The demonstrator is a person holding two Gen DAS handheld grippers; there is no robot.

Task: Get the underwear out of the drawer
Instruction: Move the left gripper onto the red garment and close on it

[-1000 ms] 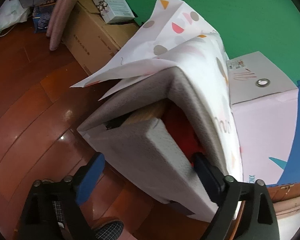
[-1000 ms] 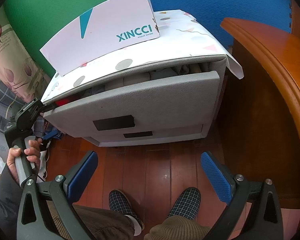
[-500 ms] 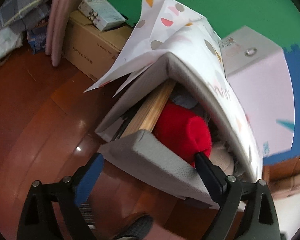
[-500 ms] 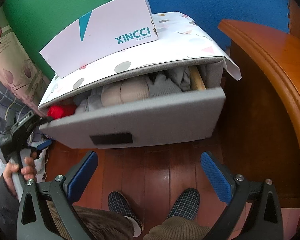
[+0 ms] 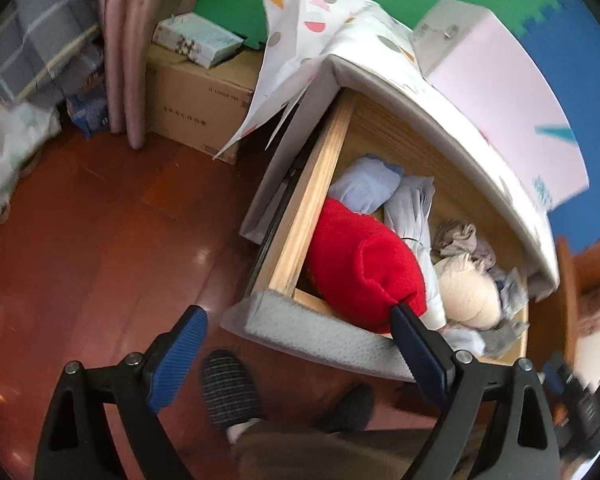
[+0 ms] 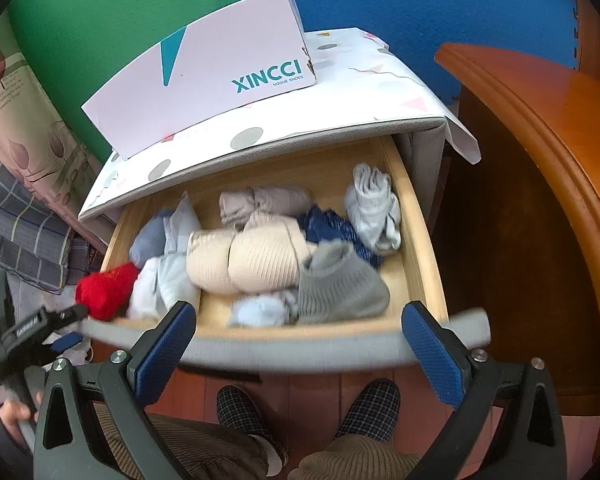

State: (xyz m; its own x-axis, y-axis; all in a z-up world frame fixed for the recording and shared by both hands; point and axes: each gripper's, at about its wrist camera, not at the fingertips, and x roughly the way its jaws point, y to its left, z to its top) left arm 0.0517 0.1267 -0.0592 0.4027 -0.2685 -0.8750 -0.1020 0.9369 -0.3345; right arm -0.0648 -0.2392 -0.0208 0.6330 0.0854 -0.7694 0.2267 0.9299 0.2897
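Observation:
The top drawer (image 6: pixel 332 344) of a grey felt-covered cabinet stands pulled far out, also in the left wrist view (image 5: pixel 320 332). It holds several rolled garments: a red roll (image 5: pixel 364 272) at the left end (image 6: pixel 105 290), beige rolls (image 6: pixel 243 256), a grey piece (image 6: pixel 340 280), navy cloth (image 6: pixel 332 228), and pale blue and white pieces (image 6: pixel 374 208). My left gripper (image 5: pixel 295 356) is open, its jaws straddling the drawer front's left corner. My right gripper (image 6: pixel 300 340) is open and empty just in front of the drawer front.
A pink XINCCI shoebox (image 6: pixel 203 72) lies on the cabinet's patterned paper top. A wooden furniture piece (image 6: pixel 540 200) stands close on the right. Cardboard boxes (image 5: pixel 195 104) and a pink rolled mat (image 5: pixel 119 48) are at the left. My slippered feet (image 6: pixel 308 408) are below the drawer.
The drawer has slid from nearly shut to wide open, pulled by the left gripper at its left corner. The clothes inside have come into view. The right gripper stayed put.

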